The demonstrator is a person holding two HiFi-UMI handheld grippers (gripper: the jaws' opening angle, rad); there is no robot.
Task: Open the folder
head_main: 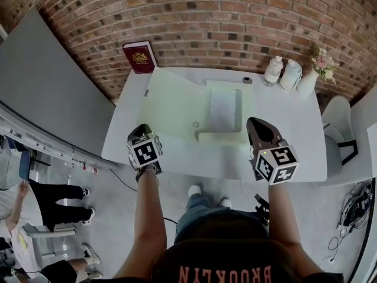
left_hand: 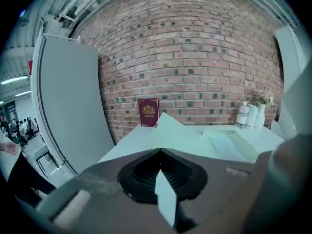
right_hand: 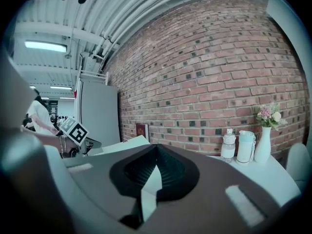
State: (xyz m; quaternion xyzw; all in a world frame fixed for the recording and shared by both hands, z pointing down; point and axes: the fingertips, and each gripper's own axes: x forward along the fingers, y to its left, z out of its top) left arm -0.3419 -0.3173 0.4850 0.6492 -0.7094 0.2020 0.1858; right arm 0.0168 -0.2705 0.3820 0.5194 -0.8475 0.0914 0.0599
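The pale green folder (head_main: 203, 135) lies open in the middle of the white table (head_main: 294, 134). Its left cover (head_main: 171, 102) is swung out to the left and tilted up, and a white sheet (head_main: 224, 106) lies in the right half. In the left gripper view the cover (left_hand: 170, 130) rises to a point just beyond the jaws. My left gripper (head_main: 140, 127) hangs above the table's front left edge, shut and with nothing in it (left_hand: 160, 150). At the front right, my right gripper (head_main: 252, 121) is raised and level, its jaws meeting at the tip (right_hand: 157, 145), clear of the folder.
A dark red booklet (head_main: 139, 56) leans on the brick wall at the table's back left. Two white bottles (head_main: 274, 69) and a vase of flowers (head_main: 312, 75) stand back right, a small round object (head_main: 247, 80) near them. White chair (head_main: 339, 128) right; grey panel (head_main: 47, 93) left.
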